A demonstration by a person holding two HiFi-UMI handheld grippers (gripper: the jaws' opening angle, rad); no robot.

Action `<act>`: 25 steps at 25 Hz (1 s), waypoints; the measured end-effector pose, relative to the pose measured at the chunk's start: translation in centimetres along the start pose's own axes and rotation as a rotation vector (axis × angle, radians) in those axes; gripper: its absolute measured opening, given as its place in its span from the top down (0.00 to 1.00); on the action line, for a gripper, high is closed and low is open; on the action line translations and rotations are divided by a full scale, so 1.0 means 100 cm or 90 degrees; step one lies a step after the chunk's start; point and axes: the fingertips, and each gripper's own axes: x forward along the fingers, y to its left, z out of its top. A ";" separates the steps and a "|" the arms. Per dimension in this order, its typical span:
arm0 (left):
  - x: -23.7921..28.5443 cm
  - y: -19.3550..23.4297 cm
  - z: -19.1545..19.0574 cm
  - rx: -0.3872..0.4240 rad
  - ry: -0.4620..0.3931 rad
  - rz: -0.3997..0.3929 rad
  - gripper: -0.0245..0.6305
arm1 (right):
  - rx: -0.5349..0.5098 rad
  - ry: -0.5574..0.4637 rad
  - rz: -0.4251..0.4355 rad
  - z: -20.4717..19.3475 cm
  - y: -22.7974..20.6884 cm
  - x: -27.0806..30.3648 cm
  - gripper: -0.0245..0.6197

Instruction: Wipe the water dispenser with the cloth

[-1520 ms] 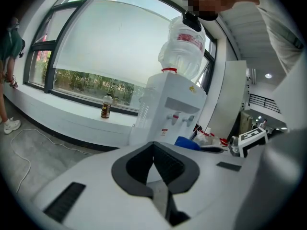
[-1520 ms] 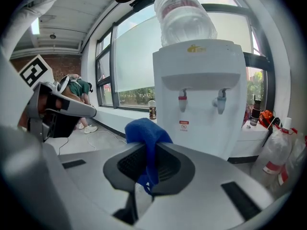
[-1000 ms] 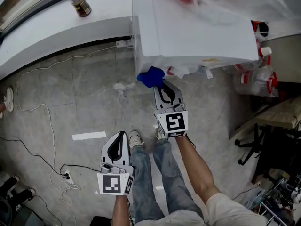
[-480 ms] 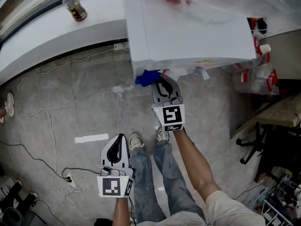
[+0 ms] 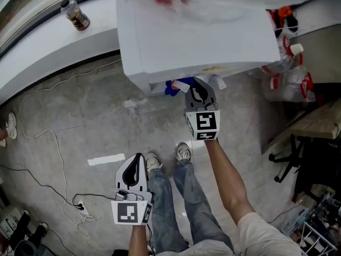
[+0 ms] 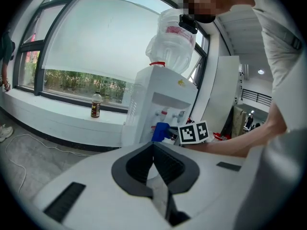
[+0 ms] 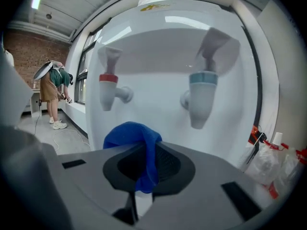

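The white water dispenser stands ahead, its bottle on top. My right gripper is shut on a blue cloth and reaches into the tap recess, below the red tap and the blue tap. The cloth pokes out left of the gripper under the dispenser's front edge. From the left gripper view, that cloth shows in front of the taps. My left gripper hangs low over the floor, jaws shut with nothing between them.
A brown bottle stands on the white window ledge. Cables trail over the grey floor. Plastic bags lie right of the dispenser, and a wooden bench further right. A person bends over far left.
My right gripper has carried the blue cloth forward and to the right, in under the dispenser's front by the taps. The left gripper has stayed low.
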 end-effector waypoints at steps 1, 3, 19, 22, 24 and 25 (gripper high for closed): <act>0.001 -0.001 0.000 0.001 0.001 -0.001 0.94 | -0.004 0.001 -0.005 -0.002 -0.007 -0.001 0.90; 0.005 -0.005 -0.001 0.002 0.004 -0.005 0.94 | -0.010 0.003 -0.014 -0.006 -0.020 -0.001 0.90; 0.019 -0.026 -0.001 0.007 0.006 -0.022 0.94 | 0.000 0.030 -0.095 -0.029 -0.080 -0.018 0.90; 0.018 -0.025 -0.001 0.004 0.003 -0.023 0.94 | -0.012 0.034 -0.077 -0.031 -0.063 -0.024 0.90; 0.016 -0.024 0.000 0.002 0.001 -0.023 0.94 | -0.020 0.032 -0.059 -0.030 -0.043 -0.030 0.90; 0.015 -0.023 0.000 0.001 0.001 -0.022 0.94 | -0.021 0.029 -0.049 -0.029 -0.031 -0.033 0.90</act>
